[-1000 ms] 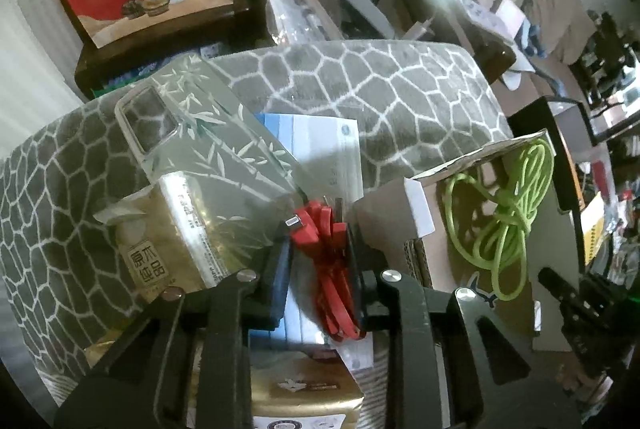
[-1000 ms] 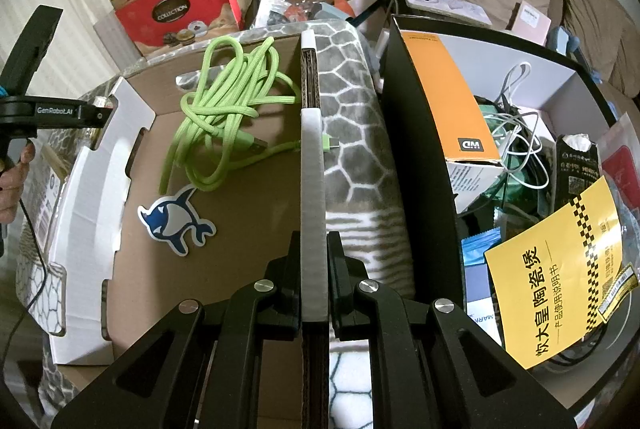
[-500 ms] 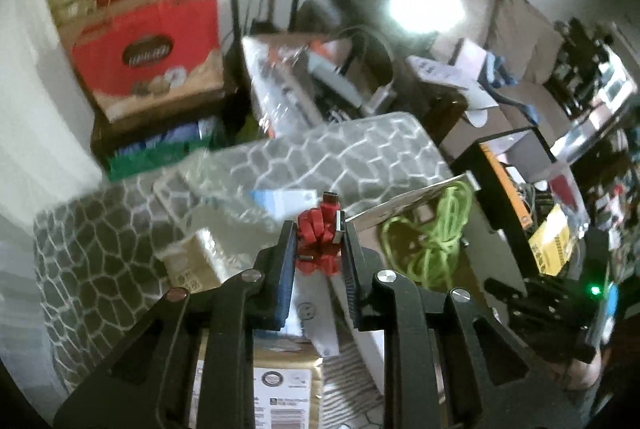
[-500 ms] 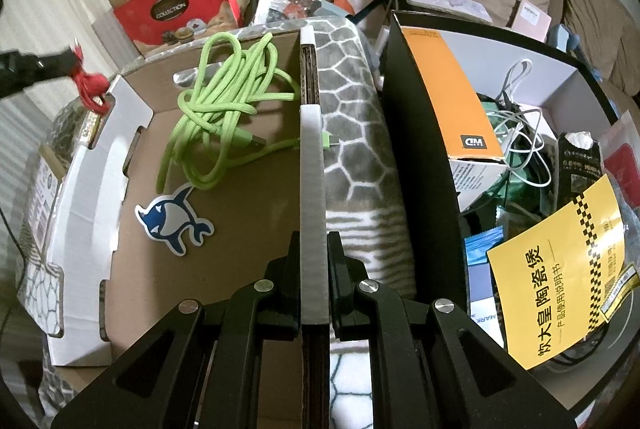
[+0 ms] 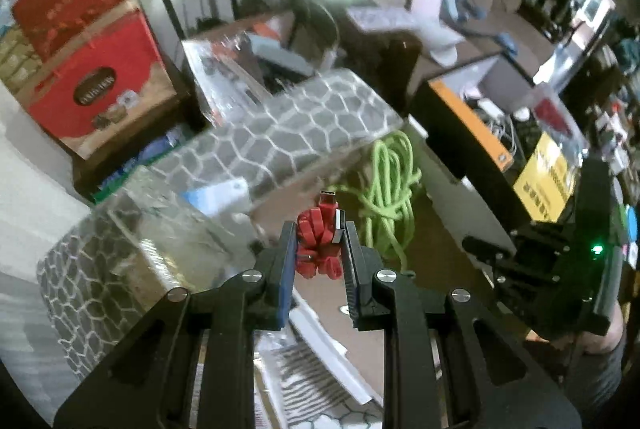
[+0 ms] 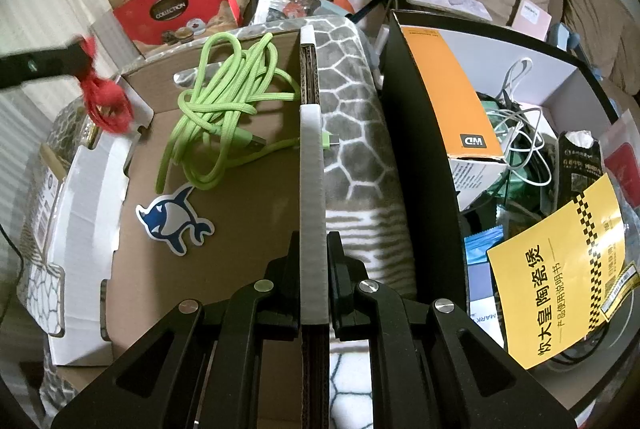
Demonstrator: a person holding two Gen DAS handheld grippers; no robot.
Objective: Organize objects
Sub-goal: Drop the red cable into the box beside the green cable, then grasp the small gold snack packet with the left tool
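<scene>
On the left, the left hand-held gripper (image 5: 319, 244) is clamped on a bundled red cable (image 5: 319, 244), its metal plugs poking out past the fingertips; in the right wrist view the bundle (image 6: 105, 100) hangs over the left wall of the open cardboard box (image 6: 240, 229), not yet over the floor of the box. The likely trouble here is the hold itself: loops dangle loose below the jaws, so a loop could catch on the notched white flap (image 6: 90, 205) as the bundle crosses, or the coil could slip out and fall outside the box onto the patterned grey blanket (image 6: 352, 133). A release made too early would have the same result. Further right, the green cable (image 6: 224, 101) already lies inside the box, with one plug trailing through the gap in the right wall; dropping the red bundle on top of it could tangle the two and undo the sorting. A blue shark sticker (image 6: 174, 219) lies on the bare floor nearer the camera, which looks the safer landing spot. On the right, the right hand-held gripper (image 6: 314, 269) is closed on that right wall (image 6: 311, 157), apparently steadying the box; if it loosens or tugs, the light cardboard may shift under the incoming cable. The black bin of clutter (image 6: 420, 157) stands just beside, apart from the box.
</scene>
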